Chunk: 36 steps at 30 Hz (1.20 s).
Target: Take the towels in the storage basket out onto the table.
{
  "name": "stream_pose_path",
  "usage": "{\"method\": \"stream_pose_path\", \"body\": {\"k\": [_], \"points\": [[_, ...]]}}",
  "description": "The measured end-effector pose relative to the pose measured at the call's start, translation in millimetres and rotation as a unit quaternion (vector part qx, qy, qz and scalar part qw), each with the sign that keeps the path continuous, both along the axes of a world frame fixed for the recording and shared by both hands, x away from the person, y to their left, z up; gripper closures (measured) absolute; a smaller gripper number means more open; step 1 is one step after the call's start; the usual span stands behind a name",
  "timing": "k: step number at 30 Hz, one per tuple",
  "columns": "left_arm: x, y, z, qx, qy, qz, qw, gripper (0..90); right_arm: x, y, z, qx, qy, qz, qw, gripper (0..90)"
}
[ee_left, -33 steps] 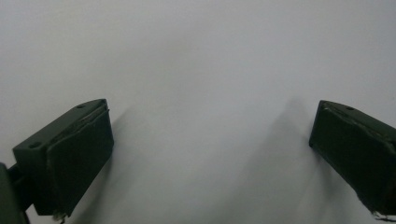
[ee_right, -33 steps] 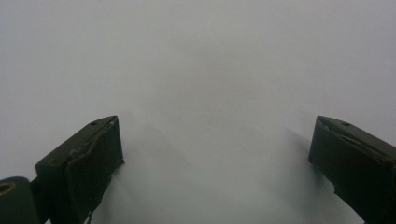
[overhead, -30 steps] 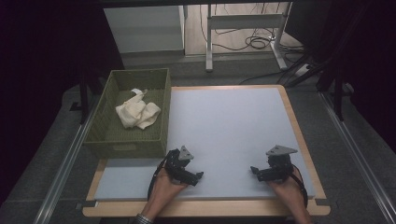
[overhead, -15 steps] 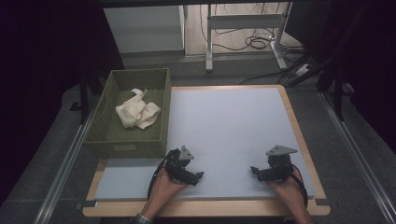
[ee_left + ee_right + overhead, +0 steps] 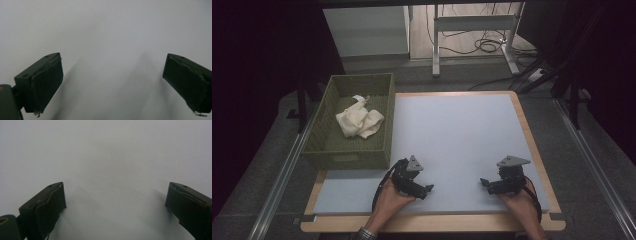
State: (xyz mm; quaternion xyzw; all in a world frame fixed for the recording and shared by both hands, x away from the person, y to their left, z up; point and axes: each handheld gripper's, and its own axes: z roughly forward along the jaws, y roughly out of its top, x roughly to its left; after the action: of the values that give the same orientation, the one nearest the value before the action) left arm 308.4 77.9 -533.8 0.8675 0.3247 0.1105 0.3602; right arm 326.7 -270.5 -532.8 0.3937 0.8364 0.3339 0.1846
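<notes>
We see a flat rectangular counter [image 5: 462,135] with a smooth, matte pale grey-blue top and a light wooden edge running round it. At its far left corner sits a green woven basket [image 5: 328,149], rectangular with upright, ribbed walls. Inside it, toward the middle, lies a cream cloth [image 5: 359,119], soft and crumpled into loose folds, with a small white tab sticking up at its far end.

Near the counter's front edge we find the left hand-held gripper [image 5: 428,189], black and angular with a grey three-cornered plate on top, held in the person's left hand [image 5: 391,201]; its tip points toward the right. In the left gripper view its two black jaws, blocky with worn, frayed pad edges, stand wide apart over bare grey surface with nothing between them.

The right hand-held gripper [image 5: 484,182], likewise black with a grey plate, sits in the right hand [image 5: 518,200] and points toward the left, well apart from the other. In the right gripper view its jaws are also spread wide and grasp nothing, low over the smooth counter, where soft shadows fall beneath them
</notes>
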Motion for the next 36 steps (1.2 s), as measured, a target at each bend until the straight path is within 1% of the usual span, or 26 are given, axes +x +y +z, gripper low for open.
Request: {"method": "stream_pose_path", "body": {"k": [4, 8, 15, 16, 19, 24, 31, 36], "points": [[1.5, -2.5, 3.8, 0.0, 0.001, -0.002, 1.0, 3.2, 0.0, 0.0, 0.0, 0.0, 0.0, 0.0, 1.0, 2.8], [5.6, -5.5, 8.3, 0.003, -0.003, -0.009, 0.9999, 3.1, 0.0, -0.1, 0.0, 0.0, 0.0, 0.0, 1.0, 2.8], [11.6, -10.2, 16.6, 0.004, 0.004, -0.013, 0.9999, 3.1, 0.0, -0.1, 0.0, 0.0, 0.0, 0.0, 1.0, 2.9], [12.4, -10.8, 18.3, 0.002, 0.005, -0.013, 0.9999, 3.1, 0.0, -0.1, 0.0, 0.0, 0.0, 0.0, 1.0, 2.8], [15.4, -12.0, 24.3, -0.007, 0.008, -0.017, 0.9998, 3.1, -0.1, 0.0, 0.0, 0.001, 0.001, 0.0, 1.0, 2.8], [20.0, -15.2, 34.5, -0.01, 0.012, -0.022, 0.9996, 3.1, -0.1, 0.0, 0.1, 0.001, 0.001, -0.001, 1.0, 2.8], [25.6, -16.7, 51.4, -0.013, 0.007, -0.027, 0.9995, 3.0, 0.0, 0.0, 0.0, 0.001, 0.0, -0.001, 1.0, 2.8], [30.6, -16.6, 65.7, -0.015, 0.007, -0.029, 0.9994, 2.9, -0.1, 0.0, 0.1, 0.001, 0.0, -0.001, 1.0, 2.8]]}}
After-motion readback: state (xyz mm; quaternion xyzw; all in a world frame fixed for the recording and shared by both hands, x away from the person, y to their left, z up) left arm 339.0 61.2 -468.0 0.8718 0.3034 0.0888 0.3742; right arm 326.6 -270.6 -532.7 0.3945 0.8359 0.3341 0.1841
